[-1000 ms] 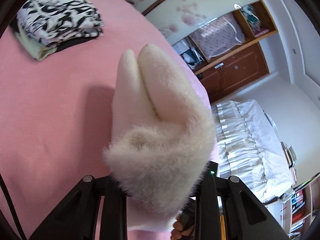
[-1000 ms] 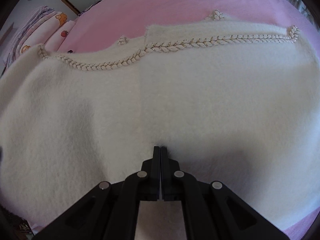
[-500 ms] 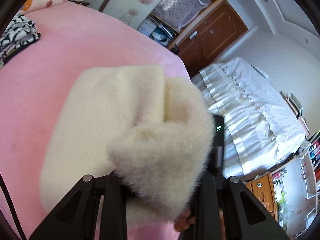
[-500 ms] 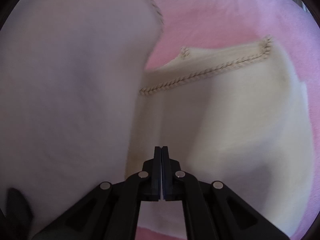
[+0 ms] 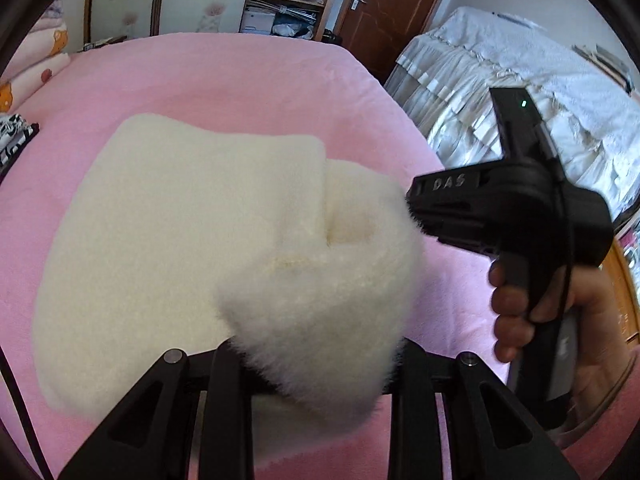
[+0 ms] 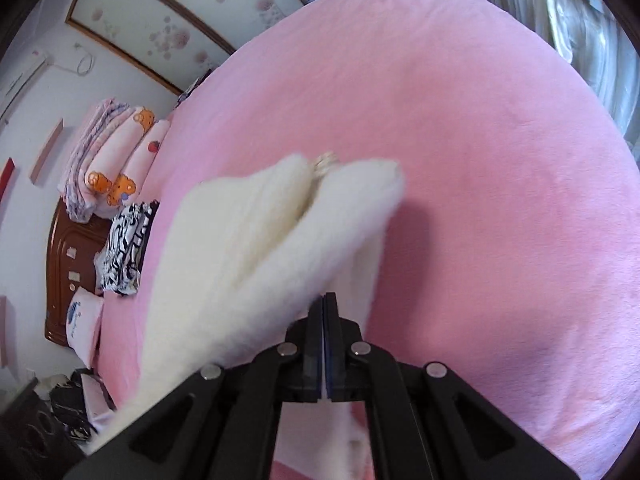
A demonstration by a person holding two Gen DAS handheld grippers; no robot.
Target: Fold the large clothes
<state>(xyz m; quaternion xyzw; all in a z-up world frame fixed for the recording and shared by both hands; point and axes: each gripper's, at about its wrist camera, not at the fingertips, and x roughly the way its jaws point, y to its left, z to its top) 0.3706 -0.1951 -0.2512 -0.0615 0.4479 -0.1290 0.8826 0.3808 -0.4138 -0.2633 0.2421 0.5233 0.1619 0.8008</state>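
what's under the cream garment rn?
The pink bedspread shows all around the folded cream garment, held by both tools, left tool and right tool. What lies directly beneath it is covered.

The folded garment (image 5: 180, 232) was laid on the bed (image 5: 240, 76), with the right gripper (image 5: 412, 204) placed at its right side.

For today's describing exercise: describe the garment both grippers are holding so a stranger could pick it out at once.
Start from the large pink bed cover. Over it hangs a folded cream fluffy garment, pinched by the left gripper and the right gripper. Unlike the black-and-white patterned folded clothes at the bed's edge, it is plain, furry and pale.
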